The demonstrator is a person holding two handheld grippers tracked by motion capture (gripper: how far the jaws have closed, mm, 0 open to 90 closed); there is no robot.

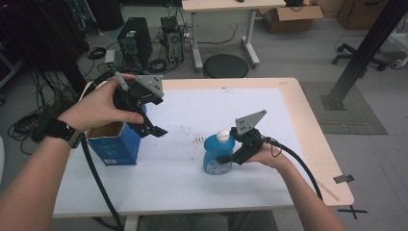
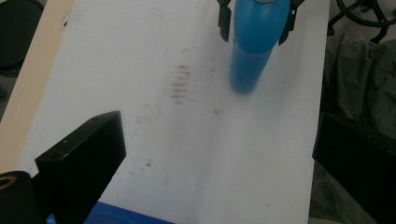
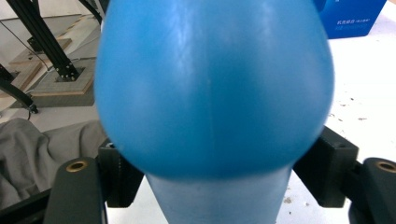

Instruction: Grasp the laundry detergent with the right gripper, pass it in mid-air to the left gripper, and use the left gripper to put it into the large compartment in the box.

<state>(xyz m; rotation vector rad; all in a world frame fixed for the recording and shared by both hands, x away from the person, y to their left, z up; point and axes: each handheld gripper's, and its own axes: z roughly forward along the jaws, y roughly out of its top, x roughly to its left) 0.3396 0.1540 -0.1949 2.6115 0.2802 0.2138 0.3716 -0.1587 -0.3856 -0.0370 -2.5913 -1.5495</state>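
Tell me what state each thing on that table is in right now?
Bottle: upright on the table, white cap on, between the right gripper's jaws.
Box: upright, top open.
Right gripper: jaws set on either side of the bottle, pressing its sides.
Left gripper: open, holding nothing, above the table beside the box.
Table: white sheet over it, with dark smudges.

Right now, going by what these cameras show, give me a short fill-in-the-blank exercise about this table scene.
1. The right hand-held gripper has its jaws on either side of a blue ____.
2. The bottle has a ____ cap.
3. The left hand-held gripper hangs beside an open blue ____.
4. The bottle stands on a ____ sheet covering the table.

Missing words: bottle; white; box; white
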